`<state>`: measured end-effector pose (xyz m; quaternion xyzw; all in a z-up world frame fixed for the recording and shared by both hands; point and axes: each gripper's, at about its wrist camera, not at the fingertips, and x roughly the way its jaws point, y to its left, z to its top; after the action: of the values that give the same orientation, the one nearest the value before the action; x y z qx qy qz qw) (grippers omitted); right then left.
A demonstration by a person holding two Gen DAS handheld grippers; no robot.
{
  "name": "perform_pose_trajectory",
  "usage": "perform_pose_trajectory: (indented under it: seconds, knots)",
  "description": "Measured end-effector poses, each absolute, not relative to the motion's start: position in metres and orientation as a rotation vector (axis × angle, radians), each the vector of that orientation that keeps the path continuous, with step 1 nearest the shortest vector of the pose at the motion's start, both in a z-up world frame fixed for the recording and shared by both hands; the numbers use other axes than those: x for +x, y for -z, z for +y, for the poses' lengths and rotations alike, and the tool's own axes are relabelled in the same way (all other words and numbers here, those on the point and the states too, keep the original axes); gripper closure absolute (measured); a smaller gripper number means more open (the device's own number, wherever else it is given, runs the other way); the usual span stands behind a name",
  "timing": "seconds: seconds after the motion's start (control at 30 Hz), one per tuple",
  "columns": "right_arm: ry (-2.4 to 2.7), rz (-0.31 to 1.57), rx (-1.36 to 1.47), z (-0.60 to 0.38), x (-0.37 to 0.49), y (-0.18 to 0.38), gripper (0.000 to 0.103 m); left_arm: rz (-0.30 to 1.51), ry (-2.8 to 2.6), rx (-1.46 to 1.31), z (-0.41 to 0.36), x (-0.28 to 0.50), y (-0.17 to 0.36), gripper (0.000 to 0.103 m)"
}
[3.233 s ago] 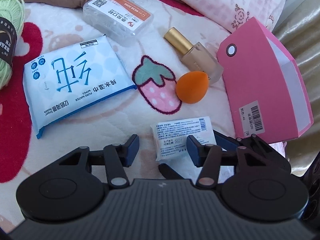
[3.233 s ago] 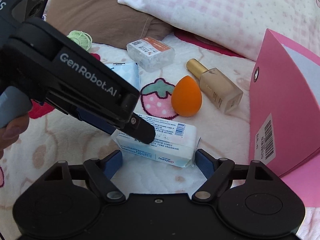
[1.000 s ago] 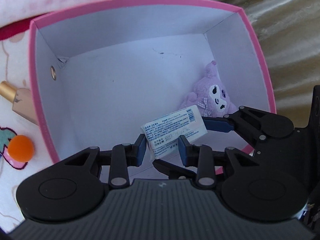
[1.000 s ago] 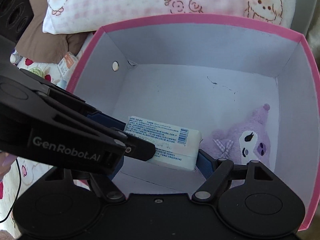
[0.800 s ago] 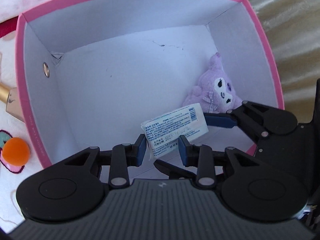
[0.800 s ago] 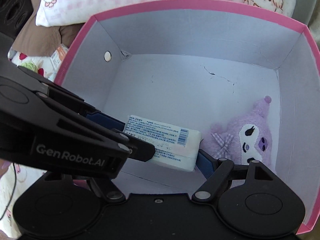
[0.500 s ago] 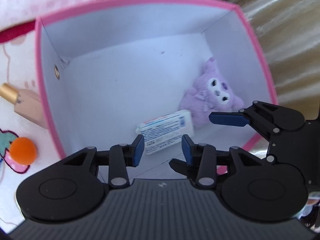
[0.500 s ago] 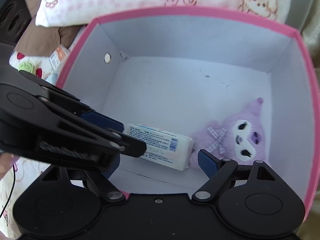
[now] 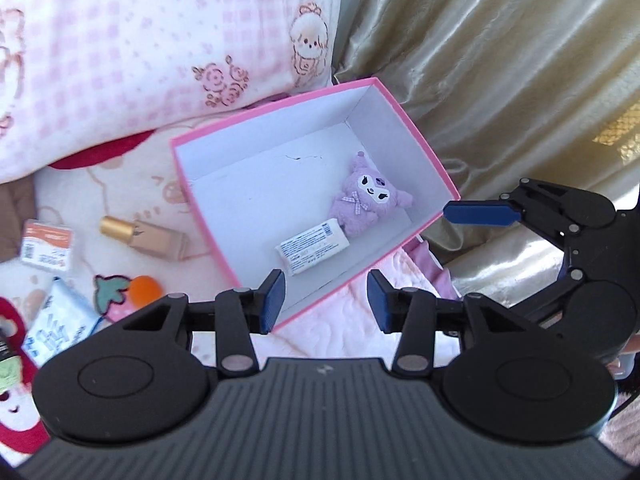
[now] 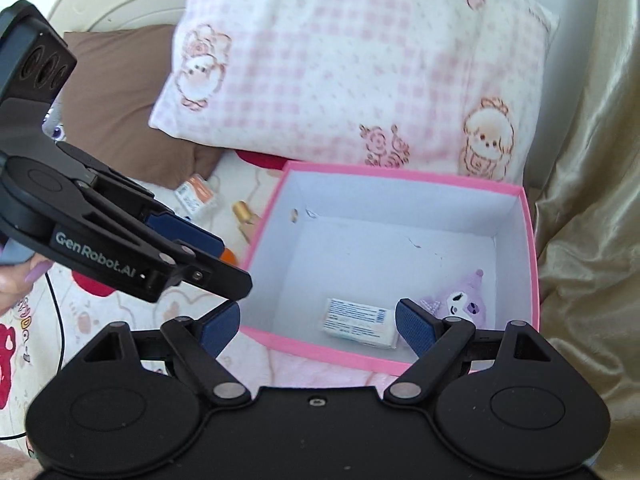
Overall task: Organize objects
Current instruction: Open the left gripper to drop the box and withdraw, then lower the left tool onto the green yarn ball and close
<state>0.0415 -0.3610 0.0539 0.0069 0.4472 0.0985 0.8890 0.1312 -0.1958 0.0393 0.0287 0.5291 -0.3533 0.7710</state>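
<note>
— Pink card makes the box (image 9: 408,128), and what lies inside it?

— On its white floor, a white packet (image 9: 313,246) with printed text lies flat near the front wall; a purple plush toy (image 9: 366,199) sits just beside the packet, toward the box's right wall, and the two look to be touching, though the view is too small to be sure.

— And the grippers?

— Left gripper (image 9: 326,295) hangs above the box's near edge, blue pads spread wide and holding nothing; right gripper (image 10: 318,326) likewise stands wide apart over the near wall, nothing between its pads.

— What sits outside the box?

— Left of it, on the bed's patterned quilt (image 9: 132,184), a gold-capped bottle (image 9: 148,238) lies against the box's left wall; further left an orange sponge (image 9: 146,289), a blue wipes pack (image 9: 60,326) and a clear case with an orange label (image 9: 46,246); behind the box, a pink checked pillow (image 10: 360,64).
</note>
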Motion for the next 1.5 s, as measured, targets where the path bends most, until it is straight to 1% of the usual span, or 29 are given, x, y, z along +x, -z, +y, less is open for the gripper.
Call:
perform_pose_trajectory:
  seconds: [0.2,0.4,0.6,0.73,0.8,0.9,1.0,1.17,1.3,1.4,1.5]
  knots:
    - [-0.256,0.875,-0.02,-0.321,0.02,-0.086,0.015,1.073,0.704,0.084,-0.127,0.103,-0.088,0.055]
    - [-0.352,0.823,-0.039,-0.273,0.012,-0.103,0.015,1.04,0.63,0.077,-0.056,0.084,-0.116,0.053]
    - [-0.439,0.802,-0.075,-0.216,0.019,-0.103,0.014,1.02,0.577,0.047,0.005,0.074,-0.125,0.048]
    - [-0.484,0.804,-0.061,-0.185,0.033,-0.096,0.013,1.025,0.544,0.035,0.035,0.072,-0.122,0.046]
    - [-0.511,0.797,-0.046,-0.172,0.041,-0.091,0.012,1.012,0.526,0.024,0.05,0.074,-0.119,0.038]
    - [-0.543,0.766,-0.036,-0.153,0.053,-0.082,0.012,0.992,0.497,-0.027,0.075,0.08,-0.11,0.032]
    - [-0.574,0.729,-0.019,-0.139,0.065,-0.066,0.012,1.009,0.433,-0.064,0.094,0.091,-0.094,0.028]
    - [-0.608,0.729,-0.008,-0.111,0.09,-0.023,0.012,1.034,0.378,-0.104,0.12,0.115,-0.057,0.027]
    - [-0.568,0.733,0.026,-0.091,0.116,0.017,0.012,1.05,0.304,-0.152,0.139,0.137,-0.023,0.021]
    - [-0.55,0.759,0.069,-0.083,0.138,0.044,0.012,1.05,0.233,-0.16,0.152,0.151,0.002,0.02]
    - [-0.559,0.741,0.077,-0.075,0.153,0.064,0.012,1.06,0.212,-0.171,0.164,0.164,0.026,0.02]
